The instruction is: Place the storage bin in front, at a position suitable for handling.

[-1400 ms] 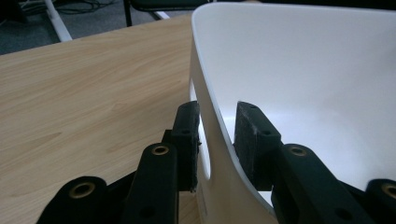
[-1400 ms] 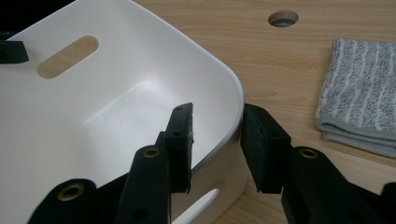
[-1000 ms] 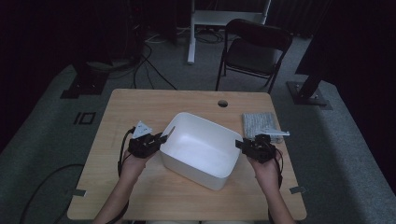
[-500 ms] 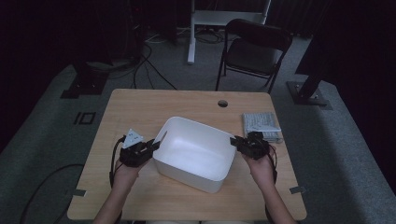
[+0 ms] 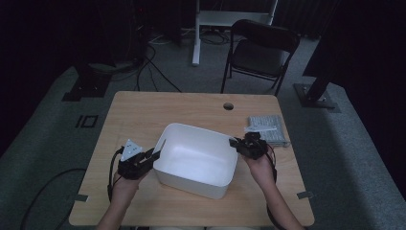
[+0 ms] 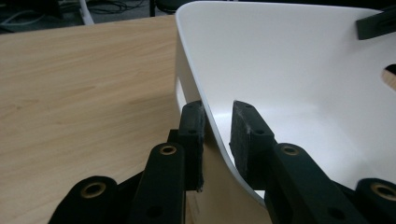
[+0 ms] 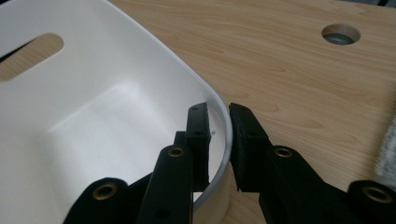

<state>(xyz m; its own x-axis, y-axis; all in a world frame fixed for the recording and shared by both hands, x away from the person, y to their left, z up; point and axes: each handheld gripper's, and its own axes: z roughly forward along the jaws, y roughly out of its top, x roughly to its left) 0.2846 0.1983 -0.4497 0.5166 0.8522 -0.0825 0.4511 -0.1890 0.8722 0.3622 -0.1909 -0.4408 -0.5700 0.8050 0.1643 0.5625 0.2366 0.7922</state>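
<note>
A white plastic tub (image 5: 196, 160) sits slightly askew in the middle of the wooden table (image 5: 143, 110). My left gripper (image 5: 157, 149) straddles the tub's left wall (image 6: 289, 60), one pad outside and one inside. Both pads (image 6: 194, 130) touch the wall, and the jaws have just been opening a little with the wall still between them. My right gripper (image 5: 235, 143) clamps the tub's right rim (image 7: 93, 116). Its jaws (image 7: 218, 116) have just been closing on the thin wall, one pad on each side. The tub is empty inside.
A grey flat packet (image 5: 269, 132) with a white strip on it lies at the table's right edge, just beyond my right hand. A round cable hole (image 5: 228, 106) is at the table's far side. A black folding chair (image 5: 261, 48) stands behind the table.
Both hands and the tub have shifted a little toward the left and the near edge. The right gripper has come closer onto the rim.
</note>
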